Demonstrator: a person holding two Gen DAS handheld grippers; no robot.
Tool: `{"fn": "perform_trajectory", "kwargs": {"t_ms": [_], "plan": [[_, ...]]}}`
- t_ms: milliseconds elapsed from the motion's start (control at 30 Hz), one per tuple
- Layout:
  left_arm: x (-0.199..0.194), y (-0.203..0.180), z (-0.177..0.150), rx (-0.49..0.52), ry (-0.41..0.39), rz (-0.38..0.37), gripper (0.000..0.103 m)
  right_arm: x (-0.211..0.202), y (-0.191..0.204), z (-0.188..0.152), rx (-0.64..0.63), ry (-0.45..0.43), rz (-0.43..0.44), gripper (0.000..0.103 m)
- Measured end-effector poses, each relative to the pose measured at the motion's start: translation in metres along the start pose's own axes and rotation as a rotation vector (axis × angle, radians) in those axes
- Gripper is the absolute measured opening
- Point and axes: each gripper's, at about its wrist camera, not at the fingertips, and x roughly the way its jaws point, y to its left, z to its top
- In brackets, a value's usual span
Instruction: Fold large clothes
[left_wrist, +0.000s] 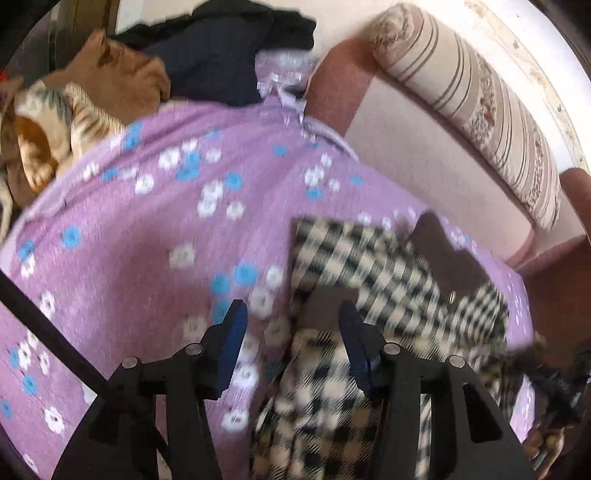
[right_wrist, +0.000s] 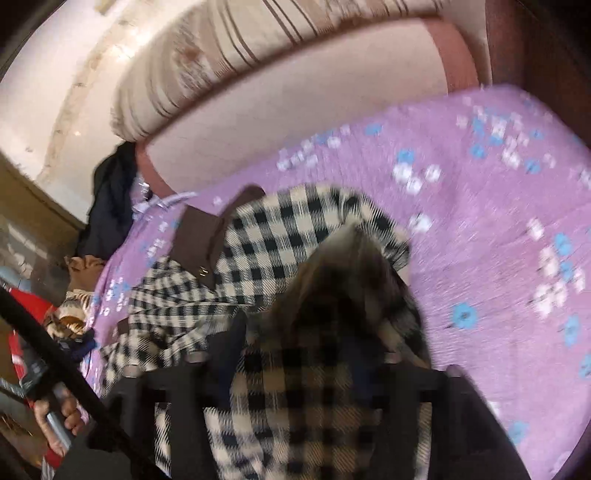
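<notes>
A black-and-cream checked coat (left_wrist: 388, 258) with a brown collar lies crumpled on a purple flowered bedspread (left_wrist: 147, 229). My left gripper (left_wrist: 291, 317) hovers over the coat's left edge. Its blue pads (left_wrist: 232, 332) stand apart and open, with cloth lying loose beneath them. In the right wrist view the same coat (right_wrist: 280, 236) and its dark fur trim (right_wrist: 343, 266) are draped over my right gripper (right_wrist: 299, 332) and hide its fingertips. The finger mounts stand wide apart, and the cloth lies slack between them.
A striped bolster (left_wrist: 472, 103) lies against the pink bed frame (left_wrist: 424, 147). Dark clothes (left_wrist: 221, 48), a brown garment (left_wrist: 122, 77) and a tiger-print blanket (left_wrist: 55, 122) are heaped at the far left. A hand (right_wrist: 62, 417) grips a handle at lower left.
</notes>
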Motion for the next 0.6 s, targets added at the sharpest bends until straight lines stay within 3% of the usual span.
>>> {"fn": "perform_trajectory", "kwargs": {"t_ms": [100,200,333,367,400,433,467,533,567,600], "plan": [[0.008,0.005,-0.016,0.030,0.045,-0.052,0.051,-0.031,-0.001,-0.005,-0.066,-0.020,0.030,0.059],[0.016,-0.005,-0.028,0.100,0.072,-0.100,0.059,-0.041,0.009,-0.008,-0.184,-0.049,-0.069,0.067],[0.023,-0.024,-0.035,0.152,0.105,-0.130,0.059,-0.017,0.017,-0.005,-0.309,-0.015,-0.205,0.069],[0.023,-0.027,-0.035,0.165,0.104,-0.113,0.051,-0.010,0.017,-0.003,-0.317,-0.012,-0.232,0.069],[0.025,-0.032,-0.035,0.189,0.109,-0.078,0.027,0.000,0.017,-0.001,-0.325,-0.011,-0.264,0.069],[0.027,-0.035,-0.034,0.204,0.123,-0.045,0.013,0.004,0.015,0.000,-0.327,-0.011,-0.277,0.069],[0.028,-0.037,-0.032,0.207,0.132,-0.016,0.008,0.012,0.015,0.002,-0.328,-0.010,-0.292,0.069],[0.021,-0.039,-0.029,0.211,0.112,-0.015,0.007,0.021,0.013,0.003,-0.307,0.003,-0.279,0.044],[0.016,-0.039,-0.028,0.219,0.099,-0.011,0.006,0.023,0.012,0.004,-0.279,0.025,-0.246,0.011],[0.007,-0.041,-0.023,0.227,0.068,-0.004,0.006,0.023,0.011,0.004,-0.257,0.031,-0.211,0.007]]}}
